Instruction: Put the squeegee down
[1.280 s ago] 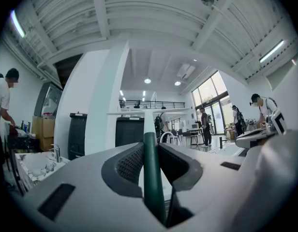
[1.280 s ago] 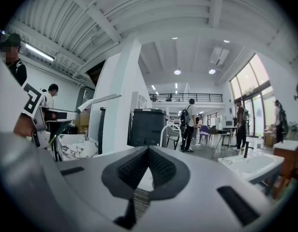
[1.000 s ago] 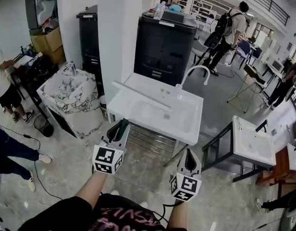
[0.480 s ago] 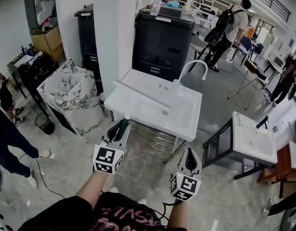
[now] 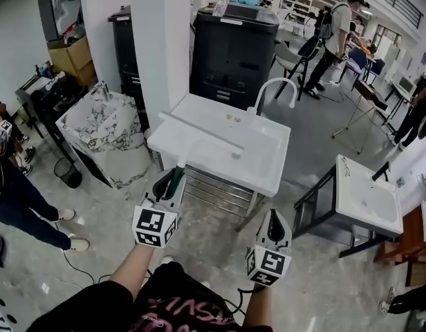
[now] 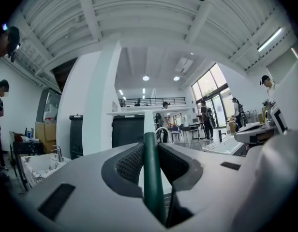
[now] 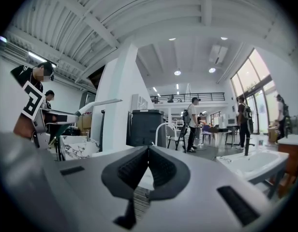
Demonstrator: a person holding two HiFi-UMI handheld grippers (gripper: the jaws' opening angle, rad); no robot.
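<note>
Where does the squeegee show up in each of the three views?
Head view: left of centre; the squeegee has its white blade over the white sink and its green handle in the left gripper.
Left gripper view: dead centre, the green handle clamped between the jaws.
Right gripper view: upper left, the white blade.
Shared landmark: the black cabinet.

We wear a black shirt (image 5: 95,308) with pink lettering (image 5: 189,308) across the front. Our left hand-held gripper (image 5: 173,177) and right hand-held gripper (image 5: 273,221) have pale grey shells and dark ribbed pads (image 6: 131,163). Each carries a cube (image 5: 155,227) of black-and-white square markers. A thin black cable (image 5: 232,303) hangs beside the right arm.
</note>
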